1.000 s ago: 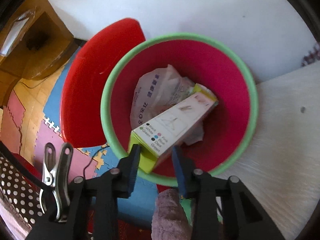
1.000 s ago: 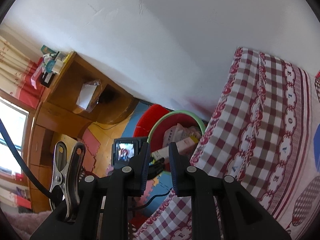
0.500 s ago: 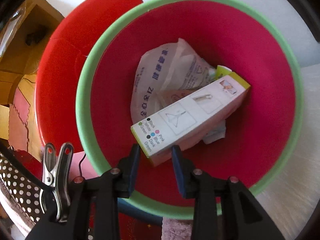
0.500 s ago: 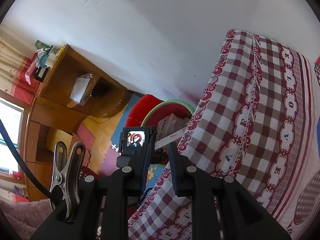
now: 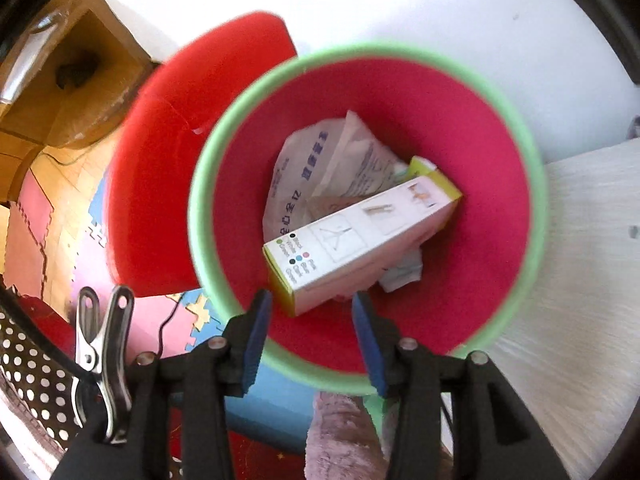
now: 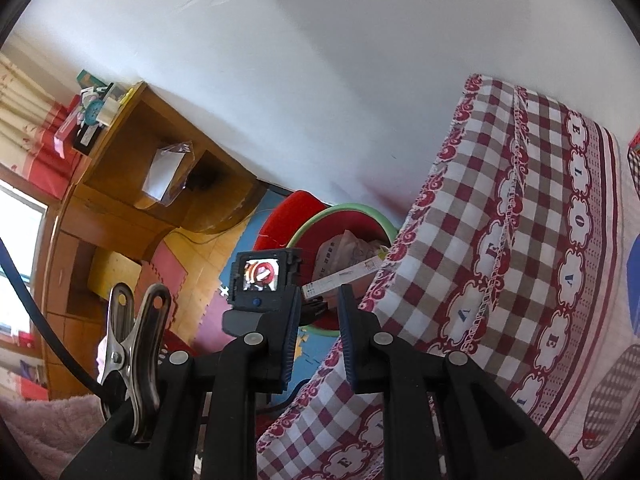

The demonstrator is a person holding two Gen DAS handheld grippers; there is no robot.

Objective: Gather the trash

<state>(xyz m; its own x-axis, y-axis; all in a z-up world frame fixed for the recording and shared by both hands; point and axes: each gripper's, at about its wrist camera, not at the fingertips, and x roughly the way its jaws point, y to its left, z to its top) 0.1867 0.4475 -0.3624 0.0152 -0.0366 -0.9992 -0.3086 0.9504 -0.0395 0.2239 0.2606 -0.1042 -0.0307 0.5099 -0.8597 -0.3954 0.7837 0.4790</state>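
A red bin with a green rim (image 5: 200, 208) stands below my left gripper (image 5: 311, 298), which points straight down into it. A white and yellow-green carton (image 5: 360, 236) lies slanted inside, on top of crumpled printed wrappers (image 5: 320, 168). The left jaws are opening; the carton's near end shows between the blue pads (image 5: 256, 320), and neither pad touches it. My right gripper (image 6: 320, 300) hovers beside a checked cloth, its jaws a narrow gap apart with nothing in them. From that side I see the bin (image 6: 352, 210), the carton (image 6: 344, 276) and the left gripper's camera unit (image 6: 262, 276).
A red plastic lid-like piece (image 5: 160, 160) leans against the bin's left side. A pale wooden surface (image 5: 580, 260) borders the bin on the right, and coloured foam mats (image 5: 60, 220) cover the floor. The red checked cloth (image 6: 500, 240) fills the right; a wooden shelf unit (image 6: 120, 184) stands far left.
The left jaws have spread and the carton has slipped out of them into the bin. The left gripper dipped toward the bin, then drew back. The right gripper has hardly moved.
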